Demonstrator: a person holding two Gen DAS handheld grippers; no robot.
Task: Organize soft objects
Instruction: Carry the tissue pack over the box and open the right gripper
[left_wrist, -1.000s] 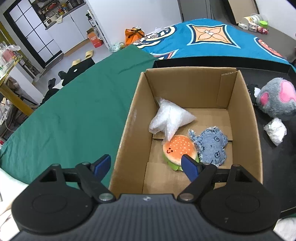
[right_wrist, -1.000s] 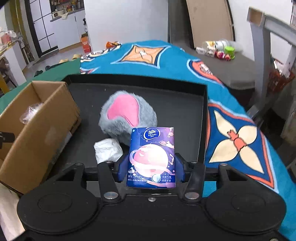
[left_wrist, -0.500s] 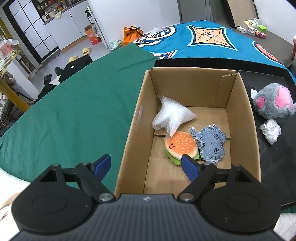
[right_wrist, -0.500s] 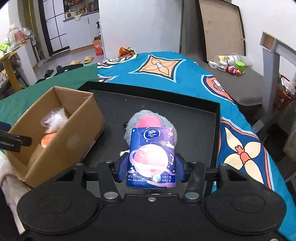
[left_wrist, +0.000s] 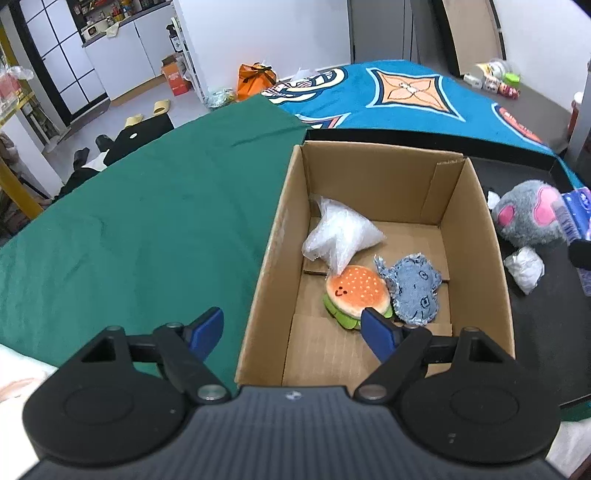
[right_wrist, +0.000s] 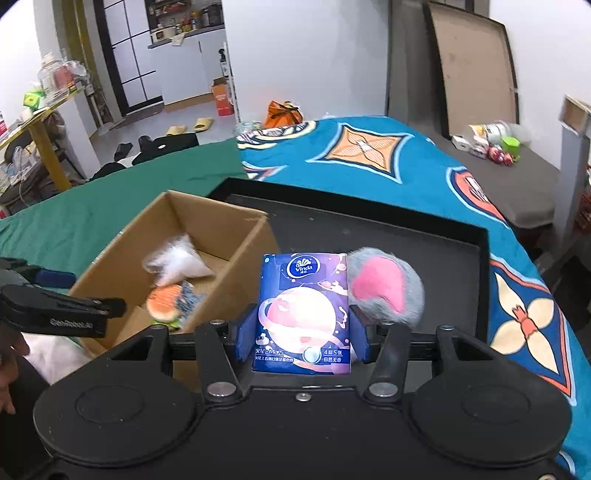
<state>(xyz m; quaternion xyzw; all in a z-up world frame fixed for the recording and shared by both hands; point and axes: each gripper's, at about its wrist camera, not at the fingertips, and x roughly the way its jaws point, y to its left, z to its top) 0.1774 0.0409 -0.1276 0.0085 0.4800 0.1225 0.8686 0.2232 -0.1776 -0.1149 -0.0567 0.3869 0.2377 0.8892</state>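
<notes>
left gripper (left_wrist: 291, 328) spread, empty, straddling near-left wall of open brown cardboard box (right_wrist: 236, 240) | right gripper (right_wrist: 302, 334) pinching upright blue tissue pack (right_wrist: 304, 310) by its side edges — box lies down-left, just beside | right hand nearer; open room inside along the box's right wall | grey-pink plush (right_wrist: 386, 290) on black tray (right_wrist: 480, 258) — behind right

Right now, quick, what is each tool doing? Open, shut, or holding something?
Left tool: open, holding nothing, over the near edge of the box.
Right tool: shut on the tissue pack.
</notes>
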